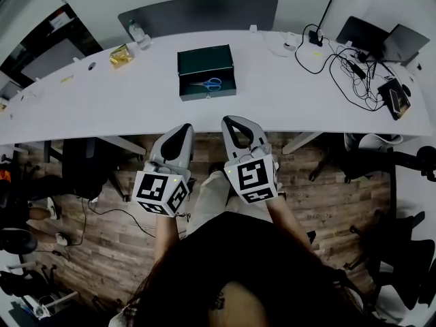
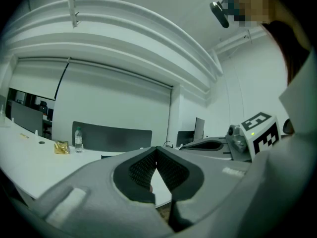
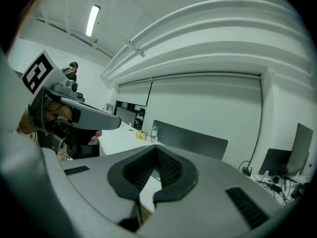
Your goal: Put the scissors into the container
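The scissors (image 1: 210,84) lie inside the dark green container (image 1: 207,95), which stands open-topped on the white desk (image 1: 272,94), about midway along its length and nearer the far edge than the near edge. Judged from this arrangement, the placement called for by the task is already met. The left gripper (image 1: 182,129) and the right gripper (image 1: 231,121) are held side by side off the desk, at its near edge and in front of the person's body, both pointing toward the desk. In each gripper view the ribbed pads meet at their tips with nothing between them, so both tools are closed and empty. The container lies straight ahead of the pair, well apart from both and centred between them, so neither hand is clearly the nearer. The long axis of the scissors runs roughly parallel to the near edge of the desk, blue handles toward the right end. Limits of observation: the scissors appear in neither gripper view, since each gripper's own jaws cover the middle of the desk. In the head view the blades are too small to tell whether they are open or closed. The flat green panel behind the container's cavity may be a raised lid; this cannot be confirmed. A water bottle (image 1: 138,34) and a yellow packet (image 1: 120,56) stand toward the far left corner, and tangled cables (image 1: 347,73) lie toward the right end.
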Tool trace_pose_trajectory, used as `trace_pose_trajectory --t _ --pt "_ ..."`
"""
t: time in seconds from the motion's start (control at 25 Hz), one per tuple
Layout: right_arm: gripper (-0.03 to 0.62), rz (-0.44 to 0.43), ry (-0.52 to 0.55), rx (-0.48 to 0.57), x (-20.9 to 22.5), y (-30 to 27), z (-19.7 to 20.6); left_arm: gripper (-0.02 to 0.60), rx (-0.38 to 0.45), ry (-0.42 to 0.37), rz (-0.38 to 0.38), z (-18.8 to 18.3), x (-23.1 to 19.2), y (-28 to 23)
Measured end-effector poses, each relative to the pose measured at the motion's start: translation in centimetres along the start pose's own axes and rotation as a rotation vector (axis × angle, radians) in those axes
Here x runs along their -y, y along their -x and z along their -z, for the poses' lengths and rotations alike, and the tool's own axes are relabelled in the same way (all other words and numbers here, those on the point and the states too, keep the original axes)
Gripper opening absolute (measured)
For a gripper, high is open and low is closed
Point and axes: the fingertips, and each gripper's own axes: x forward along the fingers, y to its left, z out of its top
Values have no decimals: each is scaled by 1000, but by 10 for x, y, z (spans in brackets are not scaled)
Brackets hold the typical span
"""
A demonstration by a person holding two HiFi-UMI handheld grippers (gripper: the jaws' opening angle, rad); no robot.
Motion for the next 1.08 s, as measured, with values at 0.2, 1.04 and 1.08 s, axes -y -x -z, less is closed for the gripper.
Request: trace_pose_trajectory --t 0.2,1.04,1.08 --pt "8 -5 -2 7 -7 7 4 11 0 0 -10 6 4 10" --pt "8 10 5 4 -9 23 12 11 2 3 2 15 15 16" --pt "8 12 6 3 -9 23 12 11 1 3 3 16 15 17"
